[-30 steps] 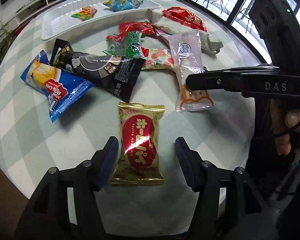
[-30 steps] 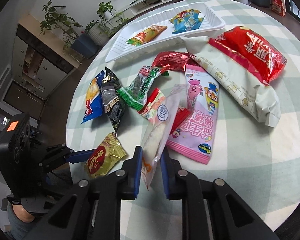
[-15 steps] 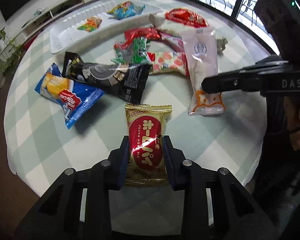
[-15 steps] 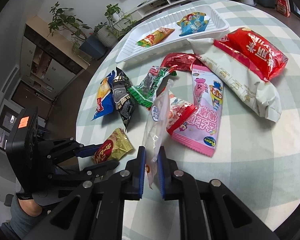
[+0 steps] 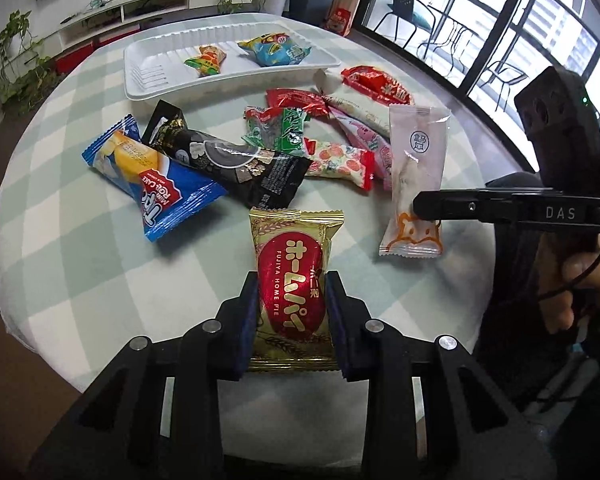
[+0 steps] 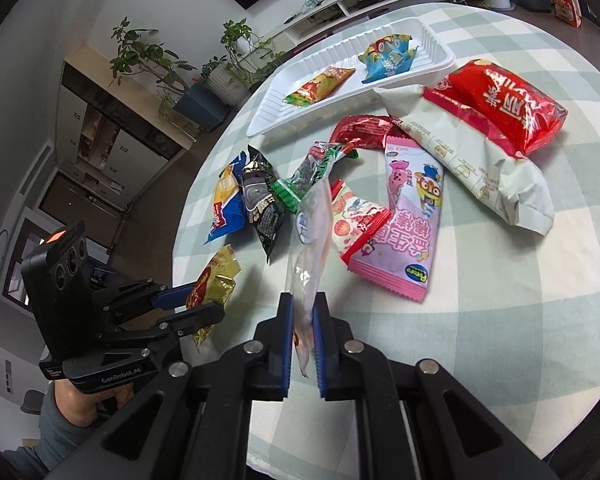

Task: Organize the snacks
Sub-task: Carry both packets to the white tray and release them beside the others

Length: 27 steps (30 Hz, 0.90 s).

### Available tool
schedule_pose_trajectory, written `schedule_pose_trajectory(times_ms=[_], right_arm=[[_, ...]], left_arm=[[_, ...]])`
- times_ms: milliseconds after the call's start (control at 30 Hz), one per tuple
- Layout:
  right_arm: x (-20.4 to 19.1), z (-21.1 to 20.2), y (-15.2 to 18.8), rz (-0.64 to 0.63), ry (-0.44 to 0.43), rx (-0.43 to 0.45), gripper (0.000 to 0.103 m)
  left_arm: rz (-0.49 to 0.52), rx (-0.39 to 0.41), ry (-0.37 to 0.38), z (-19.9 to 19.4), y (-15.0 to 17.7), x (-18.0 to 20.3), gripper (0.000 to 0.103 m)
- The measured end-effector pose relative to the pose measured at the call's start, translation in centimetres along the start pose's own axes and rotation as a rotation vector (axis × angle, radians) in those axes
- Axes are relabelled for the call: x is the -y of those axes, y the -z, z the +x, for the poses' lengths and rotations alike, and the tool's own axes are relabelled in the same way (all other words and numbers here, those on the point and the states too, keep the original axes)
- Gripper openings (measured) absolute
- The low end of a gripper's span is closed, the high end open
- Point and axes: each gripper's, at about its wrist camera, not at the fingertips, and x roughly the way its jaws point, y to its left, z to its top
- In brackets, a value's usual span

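Observation:
My left gripper (image 5: 292, 300) is shut on a gold and red pie packet (image 5: 294, 280), lifted off the checked table; it also shows in the right wrist view (image 6: 214, 284). My right gripper (image 6: 302, 320) is shut on a clear pink snack bag (image 6: 310, 248) and holds it upright above the table; the bag also shows in the left wrist view (image 5: 416, 176). A white tray (image 5: 148, 76) at the far side holds two small packets (image 5: 208, 60).
Several loose snack packets lie in the table's middle: a blue roll cake (image 5: 152, 184), a black cookie pack (image 5: 236, 164), a green pack (image 5: 284, 132), a pink pack (image 6: 404, 220) and a red bag (image 6: 500, 108). The round table's edge is close below me.
My left gripper closed on the gold pie packet and lifted it. My right gripper raised the clear pink bag higher off the table.

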Motion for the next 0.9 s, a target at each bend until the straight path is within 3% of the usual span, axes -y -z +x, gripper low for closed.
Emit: schedule_pose_trajectory(times_ms=[400, 600, 900], right_arm=[[0.9, -2.4, 0.0, 0.054, -0.074, 0.029, 0.011], [2.1, -5.6, -1.8, 0.085, -0.099, 0.088, 0.011], [6.1, -13.4, -8.9, 0.098, 0.0, 0.274, 0.011]], left_arm=[[-0.107, 0.095, 0.139, -2.1, -0.7, -0.9, 0.029], [-0.181, 0.176, 0.208, -4.5, -2.7, -3.3, 0.029], [-0.259, 0.317, 0.159, -9.6, -8.6, -10.2, 0.029]])
